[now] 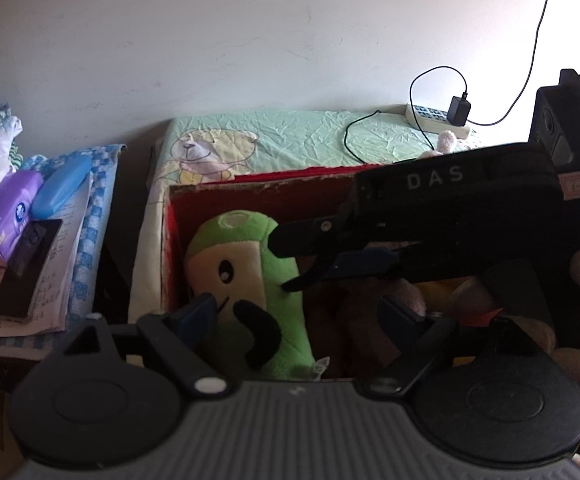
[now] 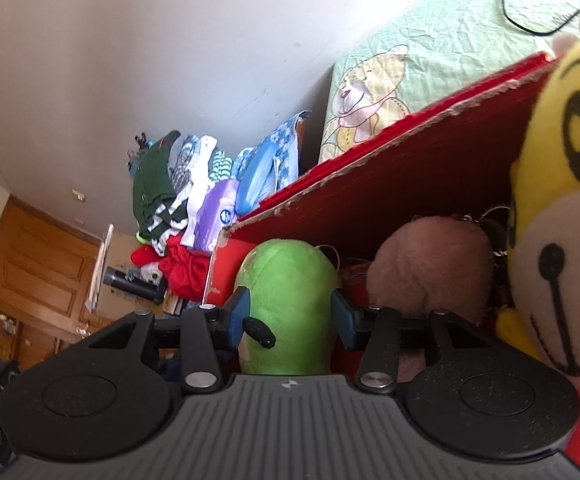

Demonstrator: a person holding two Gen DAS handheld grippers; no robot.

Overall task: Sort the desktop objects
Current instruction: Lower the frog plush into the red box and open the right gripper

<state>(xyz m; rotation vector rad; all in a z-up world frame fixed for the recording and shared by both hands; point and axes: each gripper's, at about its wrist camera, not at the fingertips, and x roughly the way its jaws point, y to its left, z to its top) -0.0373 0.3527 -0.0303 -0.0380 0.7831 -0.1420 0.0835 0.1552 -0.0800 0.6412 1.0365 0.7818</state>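
Pretty clearly a lived-in bedroom at home. There's a bed with a mint green cartoon bear sheet (image 1: 274, 140) at 12 o'clock, a power strip (image 1: 436, 120) lying on it at 1 o'clock, a heap of folded clothes (image 2: 170, 188) at 10 o'clock, and a wooden door (image 2: 30, 264) at 9 o'clock.

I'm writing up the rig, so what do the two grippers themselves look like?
Both look alike: a grey ribbed body, two round black discs, black linkage arms with silver pivot pins, and blue-padded fingers. The left gripper fills its own view. The right gripper, seen from the left wrist, has white "DAS" lettering and a label.
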